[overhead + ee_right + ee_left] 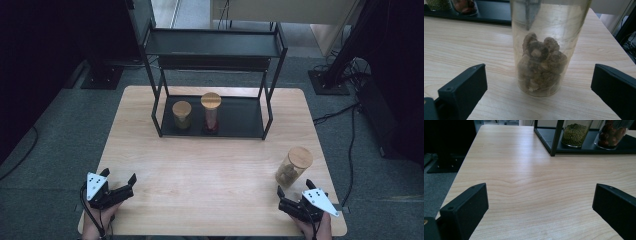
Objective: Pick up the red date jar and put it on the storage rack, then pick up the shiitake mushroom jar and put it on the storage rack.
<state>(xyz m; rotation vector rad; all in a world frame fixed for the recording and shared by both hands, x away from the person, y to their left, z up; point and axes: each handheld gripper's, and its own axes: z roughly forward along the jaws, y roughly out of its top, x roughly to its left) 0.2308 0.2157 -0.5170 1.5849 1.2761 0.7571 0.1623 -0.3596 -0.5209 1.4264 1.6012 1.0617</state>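
Right gripper (295,193) is held with jaws spread wide, touching nothing; a clear jar (549,47) with a wooden lid is seen just ahead of it, upright on the desk (210,165), centred on the gap between the jaws but not yet within it; brown lumpy pieces (540,62) fill its lower part. Left gripper (120,183) is likewise spread wide and empty over bare desk; ahead of it and to its right, on the bottom shelf of a black rack (215,47), a jar of green grains (575,133) and a jar of reddish-brown pieces (611,133) are noted.
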